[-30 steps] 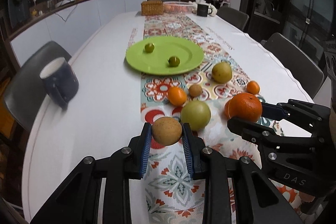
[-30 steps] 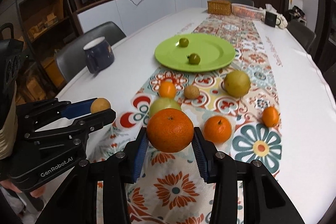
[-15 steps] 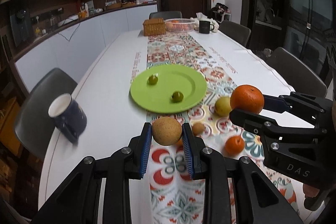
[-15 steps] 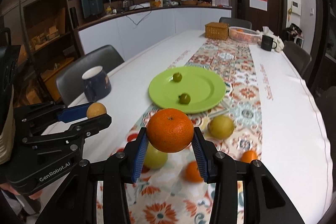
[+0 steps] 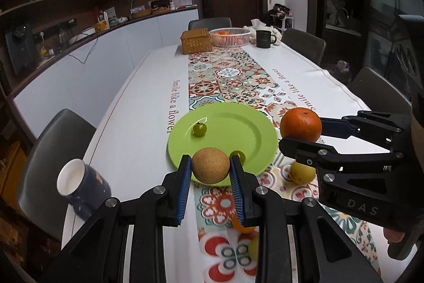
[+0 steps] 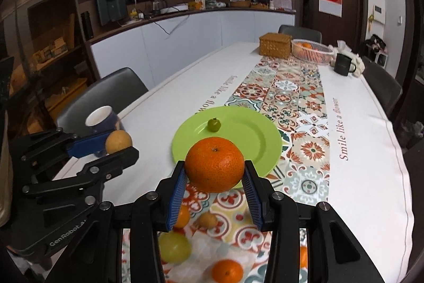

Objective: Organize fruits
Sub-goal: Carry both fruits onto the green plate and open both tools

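My left gripper [image 5: 210,168] is shut on a round tan-brown fruit [image 5: 210,165] and holds it above the near rim of the green plate [image 5: 254,139]. My right gripper [image 6: 214,173] is shut on a large orange [image 6: 214,164], held above the plate's near edge [image 6: 267,139]. The orange also shows in the left wrist view [image 5: 300,124], to the right of the plate. Two small green fruits [image 5: 199,129] [image 5: 239,155] lie on the plate. Other loose fruits lie on the patterned runner below: a yellow-green one [image 6: 174,247], small oranges [image 6: 227,271] and a small brown one [image 6: 208,220].
A dark blue mug [image 5: 82,187] stands left of the plate near the table edge. At the far end are a wicker box [image 5: 196,40], a white basket with oranges [image 5: 230,36] and a black mug [image 5: 263,38]. Grey chairs ring the table.
Both grippers have risen and moved forward toward the plate with their fruits held. The loose fruits on the runner have dropped below and behind the fingers.
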Demonstrator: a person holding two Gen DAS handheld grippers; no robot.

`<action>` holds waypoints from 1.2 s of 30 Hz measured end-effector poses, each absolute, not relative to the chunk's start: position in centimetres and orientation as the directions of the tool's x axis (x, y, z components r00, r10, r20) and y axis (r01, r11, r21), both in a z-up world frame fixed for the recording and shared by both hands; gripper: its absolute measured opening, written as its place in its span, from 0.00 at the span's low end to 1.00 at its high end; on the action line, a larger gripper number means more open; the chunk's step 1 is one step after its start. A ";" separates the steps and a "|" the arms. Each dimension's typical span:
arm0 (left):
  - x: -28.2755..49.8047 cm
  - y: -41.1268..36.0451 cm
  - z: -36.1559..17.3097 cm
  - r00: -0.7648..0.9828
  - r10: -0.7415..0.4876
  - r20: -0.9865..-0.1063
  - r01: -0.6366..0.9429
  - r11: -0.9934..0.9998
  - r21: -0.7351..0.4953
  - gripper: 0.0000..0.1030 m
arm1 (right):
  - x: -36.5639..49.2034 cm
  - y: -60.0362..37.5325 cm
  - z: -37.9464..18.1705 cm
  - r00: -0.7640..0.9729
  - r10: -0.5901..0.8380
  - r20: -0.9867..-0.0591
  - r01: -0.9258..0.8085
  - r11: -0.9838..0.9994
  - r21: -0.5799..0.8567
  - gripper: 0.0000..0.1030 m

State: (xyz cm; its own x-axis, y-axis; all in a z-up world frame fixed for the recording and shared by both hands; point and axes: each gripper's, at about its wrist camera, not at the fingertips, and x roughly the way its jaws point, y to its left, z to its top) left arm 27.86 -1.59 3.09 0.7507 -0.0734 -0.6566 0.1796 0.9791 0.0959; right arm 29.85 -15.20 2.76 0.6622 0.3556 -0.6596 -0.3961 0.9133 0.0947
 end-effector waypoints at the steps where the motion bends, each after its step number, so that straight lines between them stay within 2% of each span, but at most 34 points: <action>1: 28.5 -1.5 2.8 0.745 -0.073 -0.663 0.181 0.979 0.095 0.28 | 30.5 -15.2 2.5 0.657 0.351 -0.667 -0.392 0.915 0.095 0.42; 11: 34.2 -1.8 -0.6 0.671 -0.054 -0.740 0.191 0.976 0.102 0.28 | 36.8 -14.1 -0.8 0.572 0.300 -0.764 -0.375 0.923 0.082 0.42; 28: 38.4 -1.6 -5.8 0.555 -0.072 -0.828 0.183 0.982 0.038 0.28 | 40.8 -13.8 -5.6 0.468 0.269 -0.842 -0.341 0.934 0.109 0.42; 30: 38.4 -1.4 -5.7 0.554 -0.073 -0.829 0.178 0.983 0.032 0.30 | 40.9 -13.8 -5.7 0.468 0.266 -0.843 -0.339 0.935 0.107 0.42; 32: 38.3 -1.2 -5.6 0.556 -0.065 -0.829 0.171 0.985 0.037 0.40 | 40.9 -13.9 -5.7 0.467 0.265 -0.843 -0.337 0.935 0.108 0.43; 33: 38.1 -1.1 -5.4 0.559 -0.062 -0.827 0.167 0.985 0.039 0.40 | 40.7 -14.0 -5.6 0.473 0.262 -0.842 -0.332 0.937 0.105 0.47; 36: 37.5 -0.7 -4.8 0.572 -0.062 -0.818 0.154 0.988 0.033 0.45 | 40.2 -14.5 -5.1 0.492 0.262 -0.830 -0.329 0.939 0.101 0.48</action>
